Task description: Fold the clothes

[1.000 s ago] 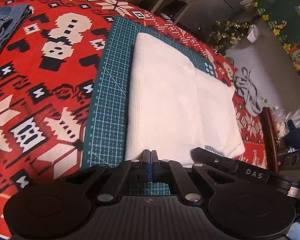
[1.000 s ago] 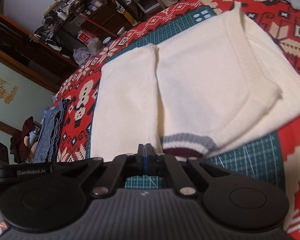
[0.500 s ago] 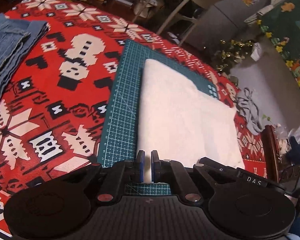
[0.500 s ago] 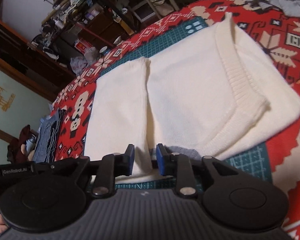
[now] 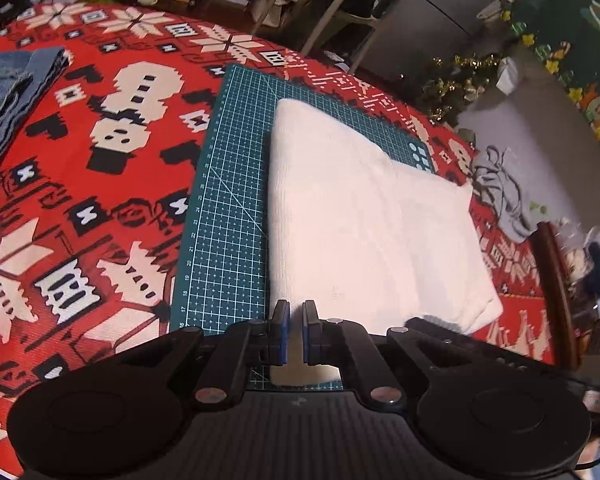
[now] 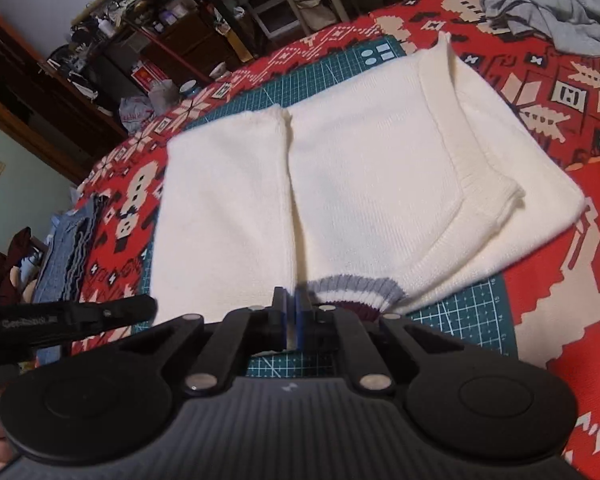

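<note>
A folded cream knit sweater (image 5: 360, 208) lies on a green cutting mat (image 5: 228, 200) over a red patterned cloth. My left gripper (image 5: 295, 320) is at the sweater's near left edge, its blue pads nearly together with white fabric pinched between them. In the right wrist view the sweater (image 6: 360, 168) shows two folded panels, a ribbed hem and a grey, white and maroon striped cuff (image 6: 356, 286). My right gripper (image 6: 291, 308) sits just left of that cuff, its jaws closing on a thin fold of the near edge.
Folded blue jeans (image 5: 8, 92) (image 6: 66, 256) lie at the left of the cloth. A crumpled grey garment (image 6: 548, 4) sits at the far right. Shelves, chairs and clutter stand beyond the cloth. The mat (image 6: 468, 312) shows bare at the near right corner.
Both grippers were shut and empty at the sweater's near edge. Each opened slightly, the right one wider, and now pinches the fabric edge.
</note>
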Demonstrator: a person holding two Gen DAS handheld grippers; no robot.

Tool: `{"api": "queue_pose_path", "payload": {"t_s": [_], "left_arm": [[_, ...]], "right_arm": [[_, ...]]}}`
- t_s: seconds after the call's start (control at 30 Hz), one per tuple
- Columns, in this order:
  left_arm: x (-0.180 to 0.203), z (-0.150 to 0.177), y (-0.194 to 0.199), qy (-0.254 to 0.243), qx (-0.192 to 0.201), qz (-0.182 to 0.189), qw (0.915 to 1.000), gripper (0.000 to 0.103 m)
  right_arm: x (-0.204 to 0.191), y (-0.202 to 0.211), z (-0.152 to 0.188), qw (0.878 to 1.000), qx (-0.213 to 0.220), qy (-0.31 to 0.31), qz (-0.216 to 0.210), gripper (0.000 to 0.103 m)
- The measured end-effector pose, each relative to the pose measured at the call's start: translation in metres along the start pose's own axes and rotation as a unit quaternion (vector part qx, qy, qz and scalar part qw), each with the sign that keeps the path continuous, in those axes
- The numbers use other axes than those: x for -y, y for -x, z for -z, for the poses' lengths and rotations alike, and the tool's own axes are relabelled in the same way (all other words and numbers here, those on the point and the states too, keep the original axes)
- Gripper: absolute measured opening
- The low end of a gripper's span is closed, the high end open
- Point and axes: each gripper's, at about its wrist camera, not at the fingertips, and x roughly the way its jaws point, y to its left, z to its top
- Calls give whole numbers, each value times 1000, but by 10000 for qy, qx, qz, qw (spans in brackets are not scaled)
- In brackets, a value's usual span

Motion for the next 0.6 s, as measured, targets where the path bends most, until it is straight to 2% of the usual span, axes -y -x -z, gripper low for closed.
{"api": "queue_pose_path", "payload": {"t_s": [0.17,0.2,0.27,0.33,0.47,0.5,0.6], "left_arm": [[-5,-4,7,140,173,15,9998,5],[-6,-6,10,197,238,46,9995,5],[-9,-11,18,311,416,208,9984,5],[-11,-15,21,389,538,329,9973,5],[-20,-19,10,620,478,299,9965,5],[-23,-20,6,713,444,370,9958,6],[-29,-23,-1,881,423,493,9940,19]], "right_arm": [[4,1,-2,10000,-9,-31,34,6],[6,3,-3,10000,8,-40,4,11],[4,10,-4,9998,180,5,-29,17],[3,17,-7,9994,352,48,-61,17],[5,22,-10,9988,471,28,-127,18],[6,21,-11,9988,459,9,-142,18],[6,17,-11,9991,395,-6,-169,19]]}}
